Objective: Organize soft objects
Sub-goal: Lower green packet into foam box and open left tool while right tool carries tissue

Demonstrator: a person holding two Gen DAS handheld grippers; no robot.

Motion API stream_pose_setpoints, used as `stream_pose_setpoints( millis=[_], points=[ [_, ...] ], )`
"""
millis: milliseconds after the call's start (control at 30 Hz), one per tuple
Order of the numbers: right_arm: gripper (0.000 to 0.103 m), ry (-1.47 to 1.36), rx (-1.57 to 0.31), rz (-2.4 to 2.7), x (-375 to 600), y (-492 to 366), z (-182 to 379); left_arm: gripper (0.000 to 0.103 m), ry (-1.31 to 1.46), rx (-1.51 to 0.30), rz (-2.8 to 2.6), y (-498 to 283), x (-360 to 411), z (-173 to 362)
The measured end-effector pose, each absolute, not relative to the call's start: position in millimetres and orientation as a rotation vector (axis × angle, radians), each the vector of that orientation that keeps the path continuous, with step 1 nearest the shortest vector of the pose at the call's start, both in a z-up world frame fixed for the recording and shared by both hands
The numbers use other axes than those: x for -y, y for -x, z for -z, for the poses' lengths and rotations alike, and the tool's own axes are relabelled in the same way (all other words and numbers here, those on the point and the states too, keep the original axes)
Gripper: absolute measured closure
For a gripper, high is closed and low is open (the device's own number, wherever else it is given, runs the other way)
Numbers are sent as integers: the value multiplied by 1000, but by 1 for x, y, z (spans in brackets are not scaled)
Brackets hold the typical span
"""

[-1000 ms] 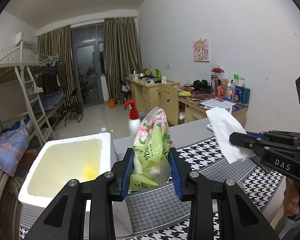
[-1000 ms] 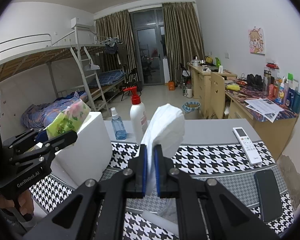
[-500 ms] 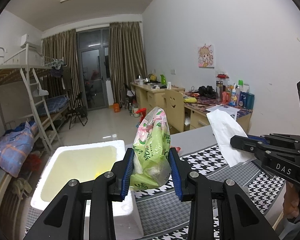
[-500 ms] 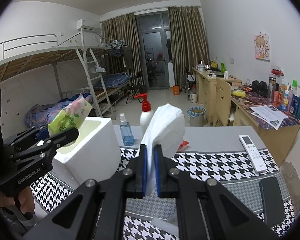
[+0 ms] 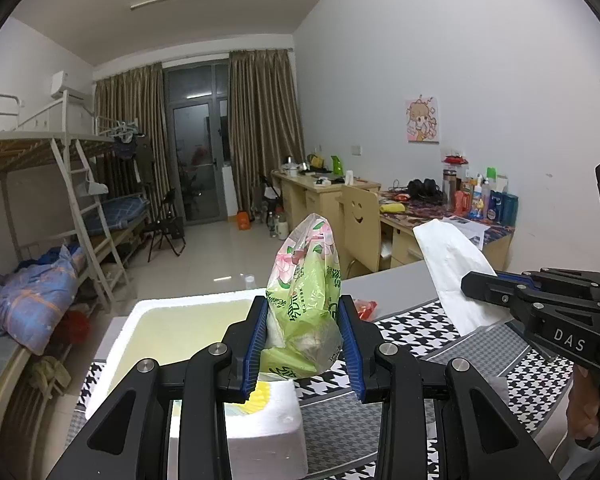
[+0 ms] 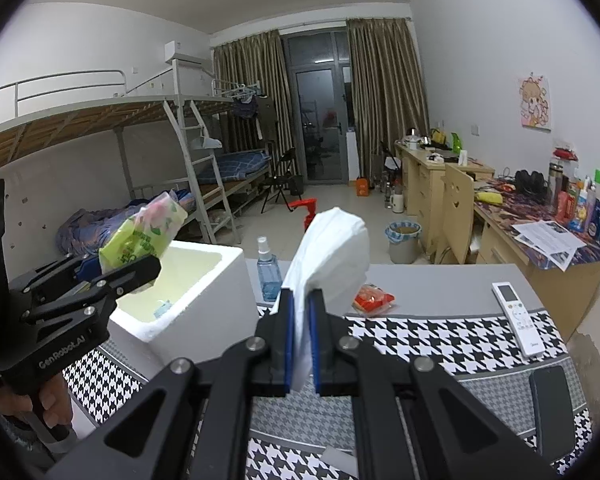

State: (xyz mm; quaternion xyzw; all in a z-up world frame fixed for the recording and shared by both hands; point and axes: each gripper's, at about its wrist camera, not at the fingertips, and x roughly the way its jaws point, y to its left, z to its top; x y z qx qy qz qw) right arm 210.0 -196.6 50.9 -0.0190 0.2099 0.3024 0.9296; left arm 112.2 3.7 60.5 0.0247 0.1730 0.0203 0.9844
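Note:
My left gripper (image 5: pixel 302 340) is shut on a green and pink tissue pack (image 5: pixel 306 292) and holds it above the near right corner of the white foam box (image 5: pixel 268 428). The same pack (image 6: pixel 140 236) and left gripper (image 6: pixel 112 276) show in the right wrist view, over the box (image 6: pixel 204 320). My right gripper (image 6: pixel 300 336) is shut on a white tissue wad (image 6: pixel 336 252), held above the houndstooth mat (image 6: pixel 440 336), right of the box. It also shows in the left wrist view (image 5: pixel 452 272).
A red snack packet (image 6: pixel 374 299), a blue spray bottle (image 6: pixel 268 272) and a red-topped pump bottle (image 6: pixel 306 210) stand behind the box. A white remote (image 6: pixel 514 318) and a black phone (image 6: pixel 550 412) lie at the right. A bunk bed is at the left, desks at the right.
Both grippers have risen with their loads, so the table sits lower in view. The left gripper with the pack has moved from right of the box to over its near right corner.

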Motion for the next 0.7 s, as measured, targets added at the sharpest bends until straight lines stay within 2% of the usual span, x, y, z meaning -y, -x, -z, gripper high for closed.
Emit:
stream_pose_setpoints(
  millis=[700],
  points=[
    [93, 50, -417, -664, 180, -213, -54, 66, -18, -329, -114, -107, -17, -66]
  ],
)
